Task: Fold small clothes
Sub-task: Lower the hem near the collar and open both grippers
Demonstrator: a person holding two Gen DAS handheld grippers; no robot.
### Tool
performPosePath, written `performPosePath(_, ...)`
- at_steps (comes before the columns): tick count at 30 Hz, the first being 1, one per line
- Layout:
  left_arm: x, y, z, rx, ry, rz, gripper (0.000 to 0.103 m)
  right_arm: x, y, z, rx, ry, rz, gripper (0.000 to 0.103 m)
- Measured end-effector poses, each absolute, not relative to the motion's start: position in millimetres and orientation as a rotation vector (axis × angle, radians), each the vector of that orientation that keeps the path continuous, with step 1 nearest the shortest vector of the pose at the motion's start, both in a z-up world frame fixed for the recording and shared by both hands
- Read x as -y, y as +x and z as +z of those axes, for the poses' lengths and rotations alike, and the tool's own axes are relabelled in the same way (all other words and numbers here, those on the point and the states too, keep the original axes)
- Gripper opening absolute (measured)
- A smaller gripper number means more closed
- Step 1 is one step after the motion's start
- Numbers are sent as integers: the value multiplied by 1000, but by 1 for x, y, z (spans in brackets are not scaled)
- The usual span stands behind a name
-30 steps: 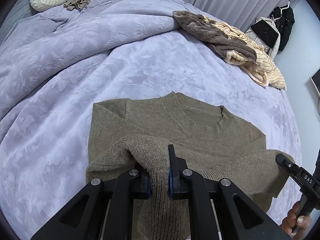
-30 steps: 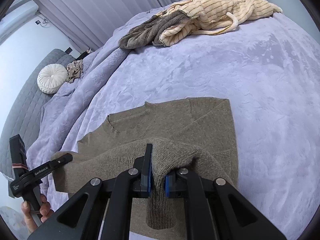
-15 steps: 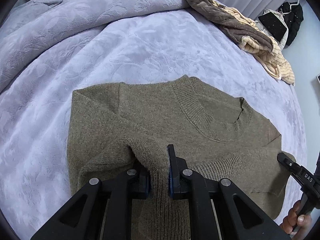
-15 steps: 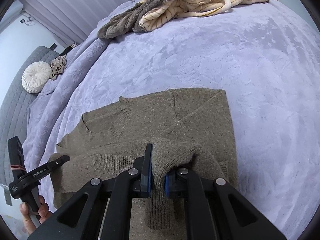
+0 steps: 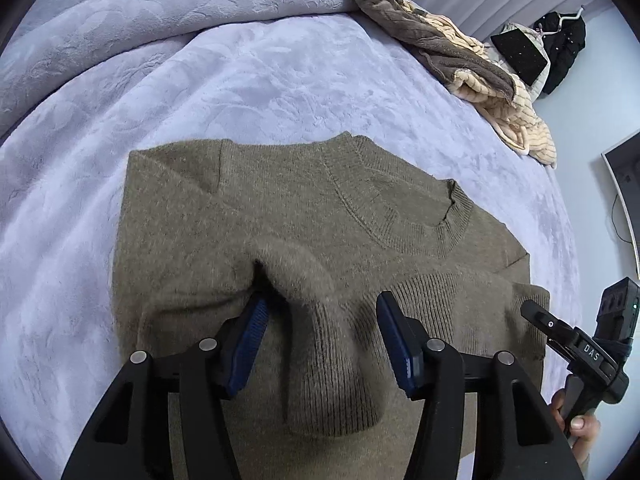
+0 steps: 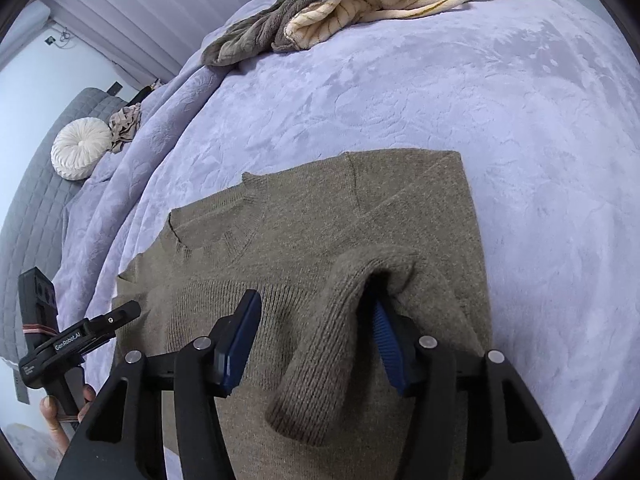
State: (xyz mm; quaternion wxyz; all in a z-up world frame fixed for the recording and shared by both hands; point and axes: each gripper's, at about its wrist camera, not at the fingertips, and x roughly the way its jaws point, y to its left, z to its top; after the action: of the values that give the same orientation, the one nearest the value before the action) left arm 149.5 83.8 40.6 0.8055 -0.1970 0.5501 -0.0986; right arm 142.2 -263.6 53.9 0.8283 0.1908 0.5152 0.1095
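A bed covered by a lavender embossed blanket [image 5: 248, 80] carries everything. An olive sweater [image 5: 280, 216] lies flat just ahead of the left claw [image 5: 320, 340]. Farther ahead to the right rests a heap of brown and cream clothes [image 5: 460, 64].

We see an olive-brown sweater [image 5: 304, 216] of fuzzy, matt knit wool across the centre of the left view, its collar [image 5: 404, 224] and lower band ribbed. Beneath it the lavender bedspread [image 5: 248, 80] looks plush and velvety, embossed with a faint leaf pattern. At the upper right of that frame lies a heap of fleecy cloth [image 5: 460, 64], grey-brown and cream. The left gripper [image 5: 322, 344] at the bottom is matt black plastic with silver metal rivets and blue ribbed pads [image 5: 250, 344]; the right gripper [image 6: 316, 342] matches. In the right view's upper left, a pleated velvet cushion [image 6: 80, 152] rests by a quilted grey headboard [image 6: 36, 184].
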Motion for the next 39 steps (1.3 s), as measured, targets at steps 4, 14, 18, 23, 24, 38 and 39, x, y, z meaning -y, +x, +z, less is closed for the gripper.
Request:
performPosePath(4, -82, 127, 41, -1177, -431, -251, 57, 259, 131, 53, -1093, 392, 244, 60)
performPosePath(14, -67, 137, 54, -1122, -364, -237, 16, 255, 130, 61, -1067, 350, 272, 14)
performPosePath(18, -79, 153, 69, -1080, -423, -231, 16, 260, 144, 75, -1036, 403, 297, 14)
performPosePath(23, -86, 178, 67, -1090, -476, -216, 16, 267, 173, 75, -1040, 485, 285, 14)
performPosePath(24, -86, 182, 65, -1091, -483, -213, 16, 268, 177, 74, -1039, 497, 279, 14)
performPosePath(38, -93, 217, 38, -1132, -579, -207, 37, 282, 214, 52, -1065, 630, 255, 52)
performPosePath(39, -96, 217, 38, -1124, -597, -208, 56, 284, 214, 54, -1054, 638, 254, 65)
